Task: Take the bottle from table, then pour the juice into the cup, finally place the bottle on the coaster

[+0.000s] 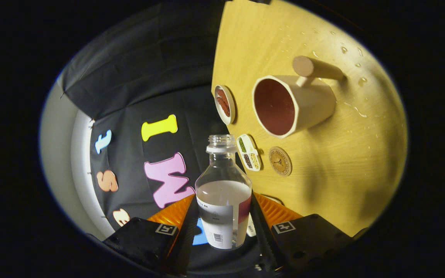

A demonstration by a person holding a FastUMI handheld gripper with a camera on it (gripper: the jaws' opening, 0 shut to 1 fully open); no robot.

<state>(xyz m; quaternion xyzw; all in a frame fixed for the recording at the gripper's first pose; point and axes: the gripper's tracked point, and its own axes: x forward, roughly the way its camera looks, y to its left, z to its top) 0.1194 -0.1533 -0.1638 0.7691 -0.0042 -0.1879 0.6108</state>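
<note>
**Bottle gripped and rolled over, mouth not yet at the cup**

Two fingers of the gripper (224, 216) press on the bottle (224, 193) from either side, low in the centre of the frame, closed to the width of its labelled body. The cap is off and the neck points up the frame, away from the fingers, along their line. Clear liquid fills it to the shoulder.

The whole view is rolled, so the table (323, 185) stands as a tilted slab across the right half. On it the cup (292, 104) shows its open mouth, facing left, upper right of centre, with its handle above. It sits beyond the bottle's mouth and off to the right, well apart from it. Below the cup, right of the bottle's neck, lies the round coaster (280, 161). Two small dishes (224, 104) (249, 152) sit along the table's near edge, and water drops dot the top.

I judge the pour has not begun: the neck must swing right toward the cup's opening.
</note>
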